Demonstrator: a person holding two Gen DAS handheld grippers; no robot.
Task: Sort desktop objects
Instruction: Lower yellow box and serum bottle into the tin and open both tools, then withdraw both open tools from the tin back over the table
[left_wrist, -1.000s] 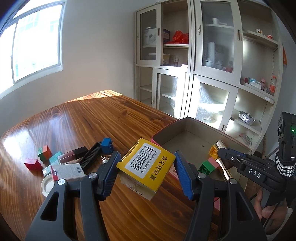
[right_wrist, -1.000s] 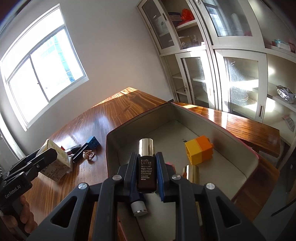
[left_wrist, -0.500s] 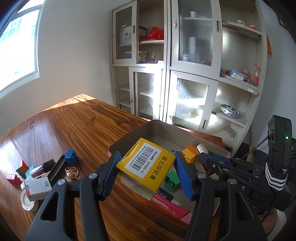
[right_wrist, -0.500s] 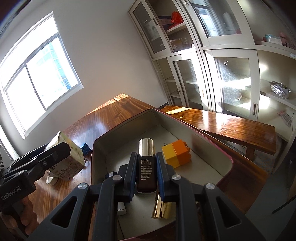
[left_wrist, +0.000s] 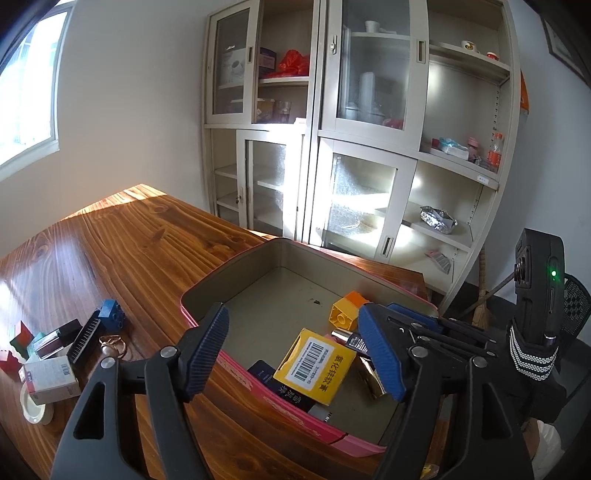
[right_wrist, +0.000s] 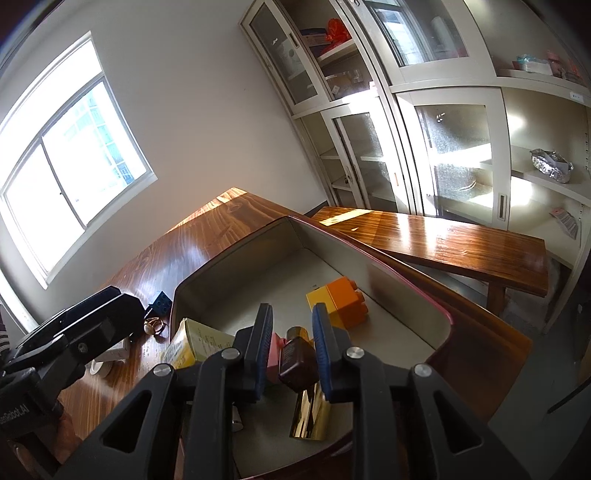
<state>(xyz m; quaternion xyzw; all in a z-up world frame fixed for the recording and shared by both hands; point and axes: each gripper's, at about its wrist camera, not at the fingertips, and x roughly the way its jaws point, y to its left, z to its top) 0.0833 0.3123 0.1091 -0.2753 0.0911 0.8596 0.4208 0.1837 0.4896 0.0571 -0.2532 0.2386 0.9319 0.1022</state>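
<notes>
While hovering over tin box (left_wrist: 229, 284): left gripper (left_wrist: 295, 354) spread wide, nothing held. Yellow carton (left_wrist: 316, 365) lying loose in the box, barcode face up, on darker flat items. Right gripper (right_wrist: 291, 347) parted narrowly, dark serum bottle (right_wrist: 297, 363) between the pads, lying in the box beside gold cap (right_wrist: 308, 415); contact not discernible, apparently let go. Orange-yellow brick (right_wrist: 338, 301) nearby. Carton likely light, crushable cardboard: pinch across flat sides. Bottle probably glass, smooth, heavier, breakable: grip the body, not the neck. Remaining on wooden table (left_wrist: 122, 243): blue brick (left_wrist: 110, 314), white carton (left_wrist: 50, 378), ring (left_wrist: 112, 345).
</notes>
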